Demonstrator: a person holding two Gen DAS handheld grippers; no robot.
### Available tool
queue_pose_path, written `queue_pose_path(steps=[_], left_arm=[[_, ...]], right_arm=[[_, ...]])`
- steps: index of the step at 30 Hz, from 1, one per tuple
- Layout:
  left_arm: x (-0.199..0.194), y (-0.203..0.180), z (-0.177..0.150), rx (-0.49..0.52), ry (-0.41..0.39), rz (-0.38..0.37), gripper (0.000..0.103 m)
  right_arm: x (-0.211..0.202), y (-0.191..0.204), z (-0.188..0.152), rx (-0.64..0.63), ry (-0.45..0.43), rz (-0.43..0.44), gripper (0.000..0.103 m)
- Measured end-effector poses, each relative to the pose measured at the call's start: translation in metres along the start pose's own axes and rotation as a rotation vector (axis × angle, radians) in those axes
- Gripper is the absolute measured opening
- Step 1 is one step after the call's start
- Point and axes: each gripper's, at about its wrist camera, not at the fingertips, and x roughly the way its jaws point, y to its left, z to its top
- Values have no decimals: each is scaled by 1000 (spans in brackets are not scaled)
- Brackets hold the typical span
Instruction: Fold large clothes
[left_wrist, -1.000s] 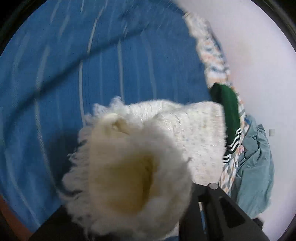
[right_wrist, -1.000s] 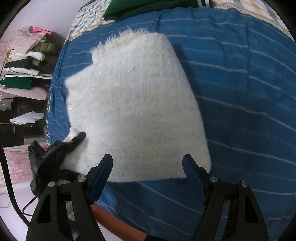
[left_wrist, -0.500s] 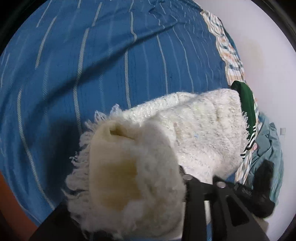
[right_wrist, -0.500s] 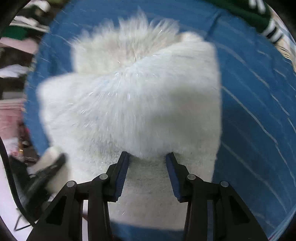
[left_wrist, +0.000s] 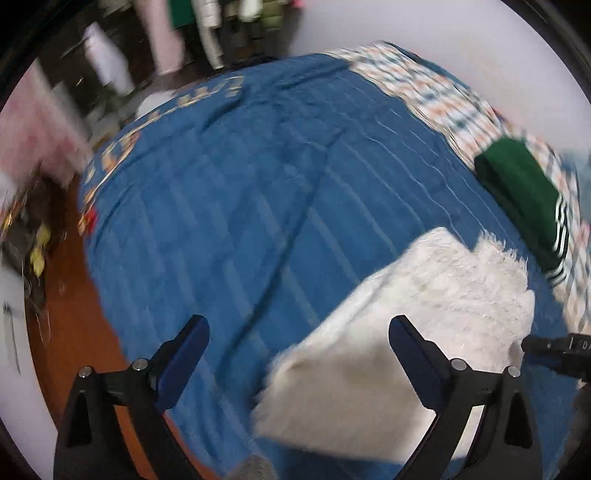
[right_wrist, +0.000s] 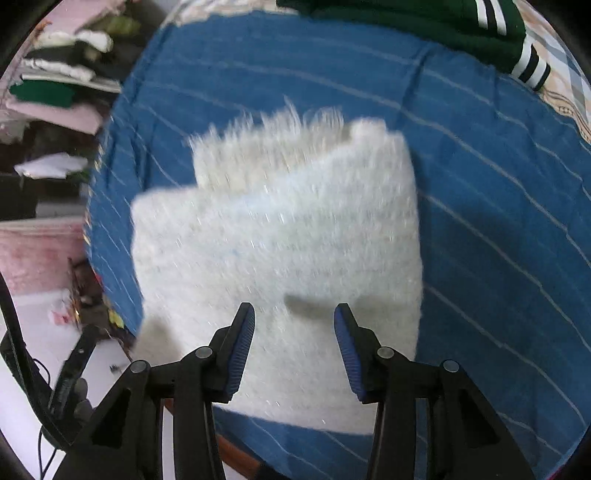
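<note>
L gripper (left_wrist: 297, 354) has just let go, jaws wide & empty, so the folded fluffy white sweater (right_wrist: 280, 251) lies flat on the blue bed cover (right_wrist: 498, 206); R gripper (right_wrist: 294, 343) is half open above it, holding nothing

Left tongs (left_wrist: 297, 334) just opened wide, right tongs (right_wrist: 294, 320) half-open

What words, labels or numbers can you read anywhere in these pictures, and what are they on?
None can be read.
Blue bedspread: gold lettering along its far edge, too blurred to read.
The other hand-held gripper at the left view's right edge: small white marks, cut off and too small to read.
Fluffy white garment: no text.
Green garment: white stripes only, no text.
</note>
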Motion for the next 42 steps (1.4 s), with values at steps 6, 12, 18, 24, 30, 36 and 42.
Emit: queue_pose_path(steps=[6, 12, 18, 24, 30, 36, 42], left_arm=[[85, -87, 16, 229, 175, 15, 100], [111, -89, 19, 218, 209, 22, 102], [116, -91, 17, 194, 202, 34, 102], [115, -93, 13, 186, 191, 39, 102], [106, -86, 14, 137, 193, 13, 101], [33, -21, -13, -80, 141, -95, 100], [25, 45, -92, -406, 263, -241, 100]], right_arm=[[32, 6, 40, -7, 43, -86, 47], [61, -9, 58, -2, 94, -114, 48], [87, -17, 71, 44, 133, -83, 51], [108, 6, 85, 29, 143, -117, 52], [115, 21, 88, 15, 121, -104, 54], [56, 1, 48, -16, 3, 128, 65], [40, -66, -5, 102, -50, 248, 78]])
